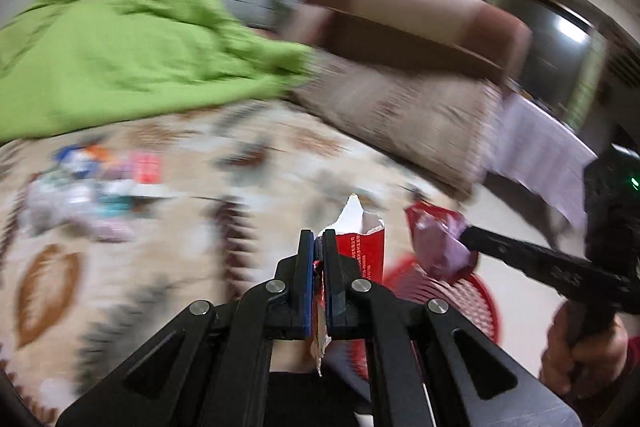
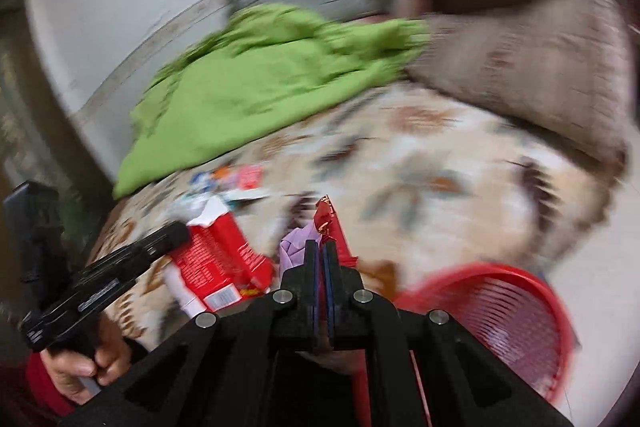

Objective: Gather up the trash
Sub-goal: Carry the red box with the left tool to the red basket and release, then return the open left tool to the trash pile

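Red carton (image 1: pixel 366 247), torn white top, flattened, was pinched upright in my left jaws; in right view it (image 2: pixel 218 263) angled above bedspread. Red wrapper w/ purple lining (image 1: pixel 440 243), crumpled, was clamped in my right jaws, foil tip sticking up (image 2: pixel 326 223). Red mesh basket (image 2: pixel 516 311) sat on floor by bed edge, just below both. Loose wrapper pile (image 1: pixel 92 187) lay blurred on bedspread, well apart.

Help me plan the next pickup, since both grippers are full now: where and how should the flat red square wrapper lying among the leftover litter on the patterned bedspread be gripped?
Judging through the blur, the flat red square wrapper lies flat on the patterned bedspread, so a pinch from straight above would likely fail. Its right edge looks free, while other litter crowds its left. Come in low from the right and pinch that edge.
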A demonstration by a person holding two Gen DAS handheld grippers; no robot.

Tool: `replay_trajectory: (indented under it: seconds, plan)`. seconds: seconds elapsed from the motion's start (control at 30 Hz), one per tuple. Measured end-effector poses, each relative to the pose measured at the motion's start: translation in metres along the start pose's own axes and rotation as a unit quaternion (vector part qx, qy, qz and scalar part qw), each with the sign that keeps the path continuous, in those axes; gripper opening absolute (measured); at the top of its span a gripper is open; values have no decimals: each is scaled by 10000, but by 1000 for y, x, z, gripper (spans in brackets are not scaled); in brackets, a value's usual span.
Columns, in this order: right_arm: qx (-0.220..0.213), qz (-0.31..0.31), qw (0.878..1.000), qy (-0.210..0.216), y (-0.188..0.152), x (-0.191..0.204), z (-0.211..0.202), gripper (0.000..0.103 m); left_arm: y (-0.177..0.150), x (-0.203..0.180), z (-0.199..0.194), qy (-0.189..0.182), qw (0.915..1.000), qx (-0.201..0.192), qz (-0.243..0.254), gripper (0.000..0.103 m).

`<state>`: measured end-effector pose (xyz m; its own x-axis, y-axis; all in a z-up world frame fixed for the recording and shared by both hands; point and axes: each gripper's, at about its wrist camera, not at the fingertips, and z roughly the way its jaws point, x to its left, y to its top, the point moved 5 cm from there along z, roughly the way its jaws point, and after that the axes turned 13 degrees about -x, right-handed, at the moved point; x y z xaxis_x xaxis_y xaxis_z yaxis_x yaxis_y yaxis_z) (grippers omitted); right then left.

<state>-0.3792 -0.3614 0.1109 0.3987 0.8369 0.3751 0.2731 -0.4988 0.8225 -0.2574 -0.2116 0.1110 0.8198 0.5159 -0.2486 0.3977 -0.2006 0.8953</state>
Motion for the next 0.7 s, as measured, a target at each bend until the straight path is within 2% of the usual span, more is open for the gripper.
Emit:
replay_trajectory:
  seconds: [0.13, 0.23, 0.3, 0.33, 0.37, 0.4, 0.43, 0.47, 0.5, 0.63, 0.7]
  plan:
    - [-26, 132, 9981, -608, -4, -45, -22, 3, -25, -68, 33, -752, 9950, 629, 173, 4]
    - [185, 167, 9946, -1006, -12, -64, -19, 4, -37, -96, 54, -943, 9902, 910, 476, 4]
    - [265, 356, 9933, -1069, -16, -78, -19, 8, -42, -98, 61, -959, 9880, 1127, 437, 5]
    - [280, 428, 9928, -1081, -17, -82, -18, 11, -43, -98, 60, -972, 9880, 1136, 381, 7]
    - [234, 439, 9928, -1090, -16, -84, -19, 16, -42, -95, 58, -953, 9886, 1113, 360, 18]
    - [187, 419, 9930, -1092, -15, -84, -19, 22, -40, -90, 57, -887, 9896, 1072, 366, 37]
    - [149, 340, 9932, -1102, -13, -83, -19, 25, -36, -83, 53, -751, 9920, 951, 344, 48]
    - [147, 238, 9928, -1163, -12, -81, -18, 34, -32, -76, 48, -639, 9944, 792, 267, 58]
    - [130, 201, 9927, -1179, -10, -78, -15, 40, -28, -71, 44, -611, 9954, 706, 204, 58]
    - [92, 161, 9964, -830, -5, -60, -4, 40, -13, -42, 24, -420, 9980, 464, -17, 58]
    - [83, 13, 9984, -550, -4, -38, 6, 40, -7, -24, 15, -224, 9991, 345, -47, 58]
